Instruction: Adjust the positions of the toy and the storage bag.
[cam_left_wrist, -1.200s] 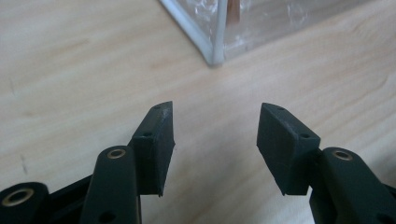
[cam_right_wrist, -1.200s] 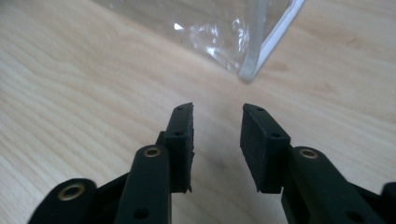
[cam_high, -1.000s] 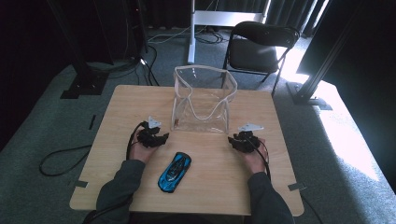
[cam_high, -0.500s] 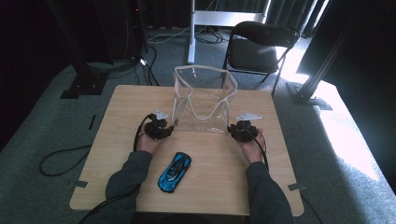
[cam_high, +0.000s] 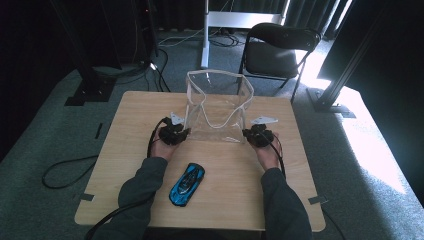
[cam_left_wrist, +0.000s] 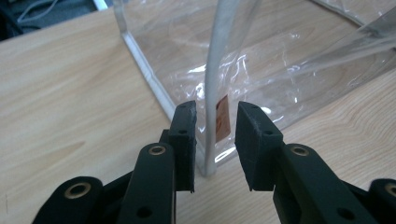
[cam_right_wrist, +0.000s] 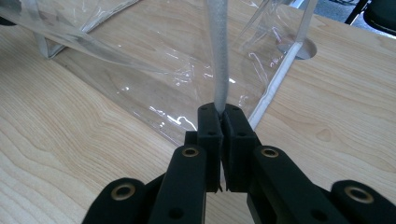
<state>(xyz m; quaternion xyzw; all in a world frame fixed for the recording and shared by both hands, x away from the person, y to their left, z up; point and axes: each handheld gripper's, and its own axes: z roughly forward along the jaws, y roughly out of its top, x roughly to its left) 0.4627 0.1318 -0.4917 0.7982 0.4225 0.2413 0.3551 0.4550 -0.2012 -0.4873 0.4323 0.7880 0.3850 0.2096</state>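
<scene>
So the person is working a clear plastic bag (cam_high: 218, 107) that is standing open on the desk (cam_high: 125, 150), with one pair of tongs at each bottom corner. The left tongs (cam_high: 186, 133) are sitting at the bag's left corner, and in the left gripper view (cam_left_wrist: 215, 140) the jaws have just been closing in around the bag's white seam (cam_left_wrist: 211, 93). The seam is standing between the jaws, but a narrow gap is showing on both sides, so the pads aren't pressing yet. The right tongs (cam_high: 246, 134) are at the bag's right corner, and in the right gripper view (cam_right_wrist: 222, 123) they are clamping tight on that side's white seam (cam_right_wrist: 218, 56). A blue toy car (cam_high: 187, 184) is lying on the desk behind the left tongs, between the person's forearms, well apart from the bag.
</scene>
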